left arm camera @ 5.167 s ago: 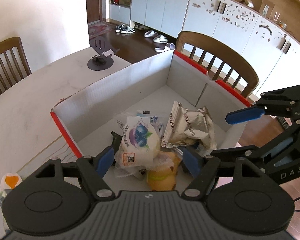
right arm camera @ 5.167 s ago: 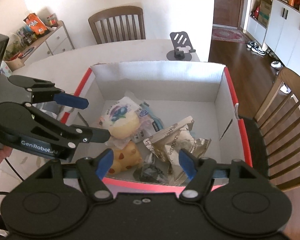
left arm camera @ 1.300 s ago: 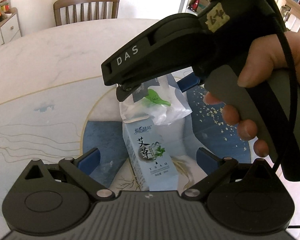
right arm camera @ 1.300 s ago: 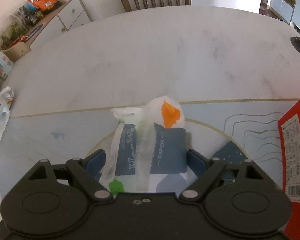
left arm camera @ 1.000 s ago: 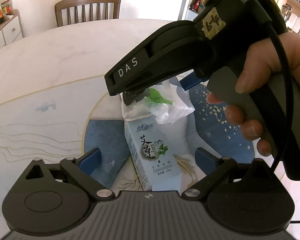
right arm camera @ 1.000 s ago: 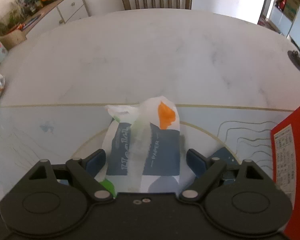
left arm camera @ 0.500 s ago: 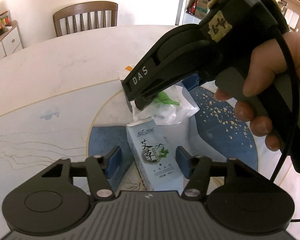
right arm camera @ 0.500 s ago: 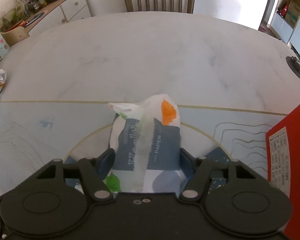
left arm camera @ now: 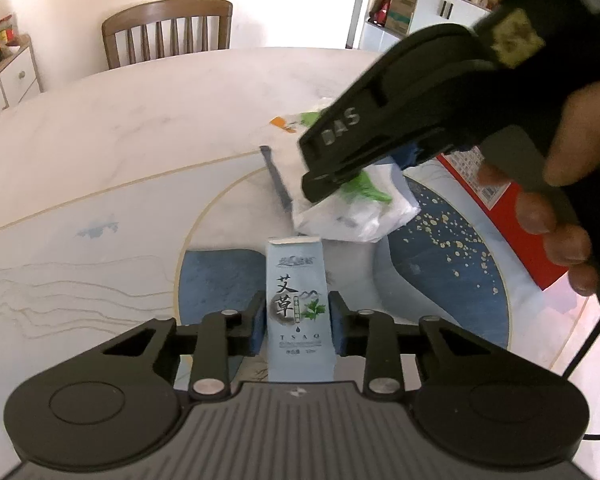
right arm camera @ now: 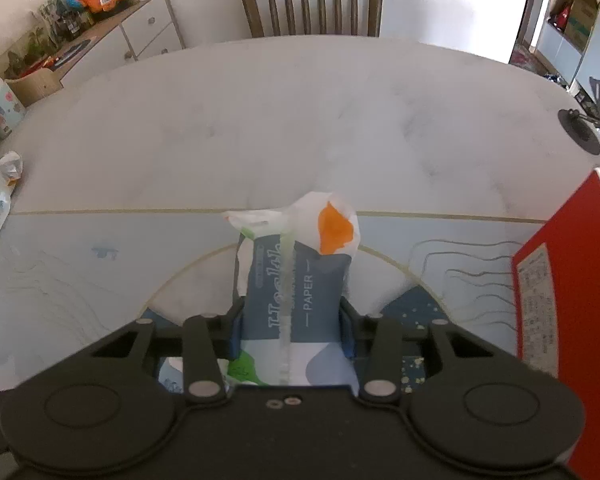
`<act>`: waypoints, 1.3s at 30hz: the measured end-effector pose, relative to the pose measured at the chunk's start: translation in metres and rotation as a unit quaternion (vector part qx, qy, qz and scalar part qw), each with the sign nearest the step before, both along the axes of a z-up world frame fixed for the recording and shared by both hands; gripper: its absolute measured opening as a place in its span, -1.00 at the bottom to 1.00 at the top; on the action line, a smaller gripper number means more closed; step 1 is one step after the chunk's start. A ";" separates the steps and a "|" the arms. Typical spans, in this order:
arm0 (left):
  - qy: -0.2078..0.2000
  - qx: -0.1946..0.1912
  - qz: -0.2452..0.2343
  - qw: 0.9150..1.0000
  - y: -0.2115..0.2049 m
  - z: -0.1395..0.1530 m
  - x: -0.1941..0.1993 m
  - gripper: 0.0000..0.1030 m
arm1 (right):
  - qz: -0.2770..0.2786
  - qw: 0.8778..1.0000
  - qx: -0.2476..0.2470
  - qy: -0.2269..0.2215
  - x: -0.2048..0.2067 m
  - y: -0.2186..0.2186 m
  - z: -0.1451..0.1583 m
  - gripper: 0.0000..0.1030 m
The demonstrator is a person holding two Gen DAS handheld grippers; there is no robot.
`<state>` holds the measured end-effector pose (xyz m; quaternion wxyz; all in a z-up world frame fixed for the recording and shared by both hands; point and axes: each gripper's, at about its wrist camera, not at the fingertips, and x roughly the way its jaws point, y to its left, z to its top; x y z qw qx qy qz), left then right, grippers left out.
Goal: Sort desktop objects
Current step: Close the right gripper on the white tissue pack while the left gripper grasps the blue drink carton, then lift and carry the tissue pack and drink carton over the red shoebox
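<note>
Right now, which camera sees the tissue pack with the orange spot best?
The right wrist view. The tissue pack fills the middle, its whole printed front showing between the closing pads of the right gripper. In the left wrist view the pack is a blurred white bundle, half hidden behind that gripper.

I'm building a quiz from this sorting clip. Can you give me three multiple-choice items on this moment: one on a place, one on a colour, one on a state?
1. Where is the red box?
A. right of the tissue pack
B. left of it
C. on the far chair

2. What colour is the patch at the top of the tissue pack?
A. purple
B. orange
C. black

3. What is the left gripper doing?
A. standing wide open
B. gripping the light-blue packet
C. holding a spoon

Key: 1 A, the box stands at the right edge of the right wrist view. 2 B, an orange patch shows there. 3 B, the pads press both sides of the light-blue packet.
</note>
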<state>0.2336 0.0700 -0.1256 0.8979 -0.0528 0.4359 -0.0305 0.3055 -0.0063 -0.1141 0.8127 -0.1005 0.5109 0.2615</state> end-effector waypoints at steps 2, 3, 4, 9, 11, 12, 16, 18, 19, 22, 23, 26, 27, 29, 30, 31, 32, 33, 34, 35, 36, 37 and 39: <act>-0.005 -0.002 0.000 1.000 0.000 0.005 -0.005 -0.44 | -0.003 1.000 0.004 -0.001 -0.001 -0.004 0.004 -0.19; -0.007 -0.003 0.001 1.000 0.001 0.008 -0.006 -0.44 | -0.004 1.000 0.005 -0.003 -0.003 -0.006 0.007 -0.19; -0.010 -0.005 0.001 1.000 0.002 0.011 -0.008 -0.44 | -0.005 1.000 0.007 -0.005 -0.004 -0.008 0.009 -0.20; -0.021 -0.010 -0.001 1.000 0.002 0.023 -0.018 -0.51 | -0.011 1.000 0.018 -0.014 -0.010 -0.019 0.022 -0.20; -0.023 -0.003 -0.005 1.000 -0.001 0.026 -0.020 -0.55 | -0.010 1.000 0.023 -0.018 -0.014 -0.024 0.029 -0.20; -0.022 0.003 -0.006 1.000 -0.002 0.025 -0.020 -0.55 | -0.009 0.999 0.024 -0.020 -0.016 -0.026 0.032 -0.20; -0.027 0.016 -0.006 0.999 -0.008 0.024 -0.020 -0.54 | -0.011 0.999 0.029 -0.026 -0.023 -0.037 0.041 -0.20; -0.030 0.026 -0.005 0.999 -0.011 0.025 -0.019 -0.47 | -0.014 0.999 0.031 -0.028 -0.026 -0.043 0.045 -0.20; -0.029 0.035 -0.004 0.999 -0.012 0.024 -0.018 -0.29 | -0.017 0.999 0.033 -0.028 -0.028 -0.046 0.047 -0.19; -0.040 0.048 0.000 0.998 -0.014 0.024 -0.019 0.48 | -0.025 0.998 0.039 -0.030 -0.033 -0.056 0.052 -0.19; -0.043 0.051 -0.003 0.998 -0.015 0.023 -0.019 0.48 | -0.027 0.998 0.041 -0.030 -0.035 -0.059 0.053 -0.18; -0.037 0.059 -0.010 0.998 -0.018 0.019 -0.014 0.48 | -0.034 0.998 0.043 -0.029 -0.040 -0.069 0.054 -0.18; -0.036 0.060 -0.013 0.997 -0.019 0.017 -0.013 0.48 | -0.036 0.998 0.044 -0.029 -0.041 -0.072 0.055 -0.18; -0.030 0.060 -0.019 0.998 -0.020 0.013 -0.011 0.48 | -0.040 0.998 0.044 -0.028 -0.044 -0.078 0.055 -0.18; -0.027 0.060 -0.021 0.998 -0.020 0.010 -0.010 0.48 | -0.042 0.998 0.045 -0.027 -0.045 -0.081 0.056 -0.18; -0.026 0.060 -0.022 0.998 -0.021 0.008 -0.009 0.42 | -0.044 0.998 0.046 -0.027 -0.046 -0.083 0.057 -0.18; -0.024 0.058 -0.023 0.998 -0.020 0.006 -0.008 0.27 | -0.045 0.998 0.047 -0.028 -0.047 -0.086 0.058 -0.18; -0.021 0.056 -0.025 0.998 -0.021 0.005 -0.007 0.18 | -0.047 0.997 0.047 -0.028 -0.048 -0.088 0.058 -0.18; -0.019 0.055 -0.026 0.998 -0.022 0.004 -0.006 0.02 | -0.048 0.997 0.048 -0.027 -0.049 -0.090 0.059 -0.18; -0.018 0.055 -0.026 0.998 -0.022 0.003 -0.006 -0.09 | -0.049 0.997 0.050 -0.027 -0.050 -0.091 0.060 -0.18; -0.016 0.055 -0.026 0.998 -0.023 0.002 -0.006 -0.14 | -0.050 0.997 0.050 -0.027 -0.051 -0.092 0.060 -0.18; -0.014 0.055 -0.027 0.998 -0.024 0.001 -0.007 -0.22 | -0.051 0.997 0.051 -0.027 -0.051 -0.094 0.061 -0.18; -0.014 0.057 -0.024 0.998 -0.024 0.000 -0.007 -0.25 | -0.052 0.997 0.053 -0.027 -0.052 -0.096 0.062 -0.18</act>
